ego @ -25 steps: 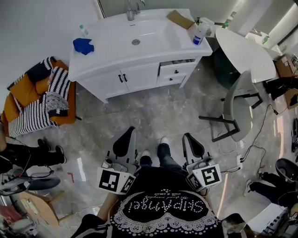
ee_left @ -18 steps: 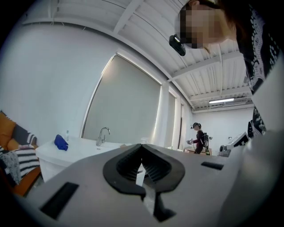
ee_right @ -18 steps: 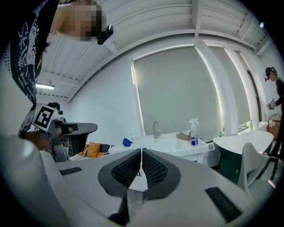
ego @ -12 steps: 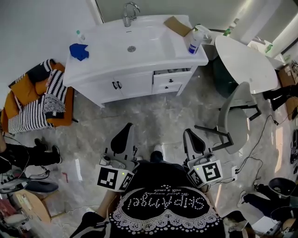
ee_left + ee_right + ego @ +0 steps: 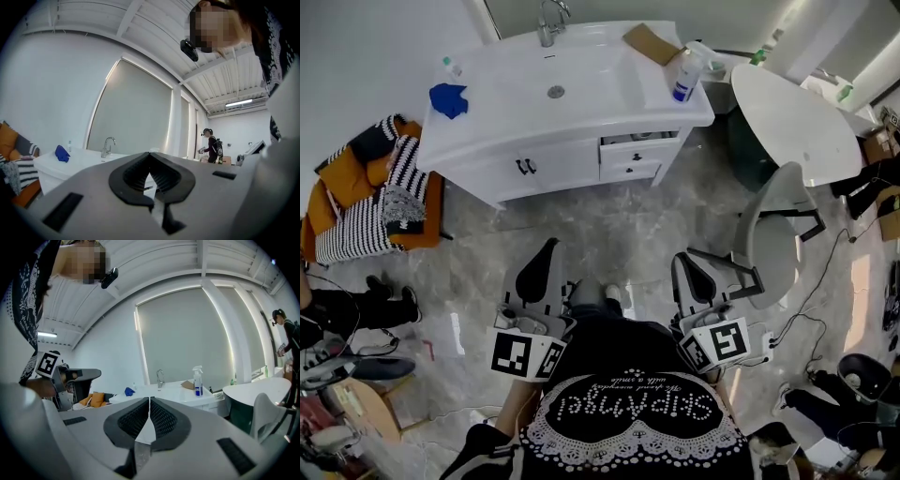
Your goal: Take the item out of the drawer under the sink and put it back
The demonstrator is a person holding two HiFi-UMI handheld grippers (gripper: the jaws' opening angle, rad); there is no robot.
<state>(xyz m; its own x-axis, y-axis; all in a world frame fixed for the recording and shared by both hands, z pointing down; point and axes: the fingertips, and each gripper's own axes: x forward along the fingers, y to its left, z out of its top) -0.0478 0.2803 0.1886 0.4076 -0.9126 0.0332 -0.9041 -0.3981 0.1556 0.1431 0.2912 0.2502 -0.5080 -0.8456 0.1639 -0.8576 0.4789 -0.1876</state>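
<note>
The white sink vanity [image 5: 487, 122] stands across the floor ahead of me, also in the left gripper view [image 5: 56, 168] and the right gripper view [image 5: 185, 397]. Its two small drawers sit at the right under the basin. The top drawer [image 5: 639, 139] is ajar by a narrow gap and the lower drawer [image 5: 636, 170] is closed. What is inside is hidden. My left gripper [image 5: 546, 253] and right gripper [image 5: 684, 264] are held level over the floor, well short of the vanity. Both are shut with nothing between their pads.
On the vanity top are a faucet [image 5: 547, 21], a blue cloth [image 5: 447, 98], a spray bottle [image 5: 682, 75] and a piece of cardboard [image 5: 641, 42]. A round white table [image 5: 792, 112] and a grey chair [image 5: 773, 234] stand at the right. A striped, orange seat [image 5: 366, 202] is at the left.
Both grippers have moved a little forward toward the vanity as the person steps. The jaws of both stay shut.
</note>
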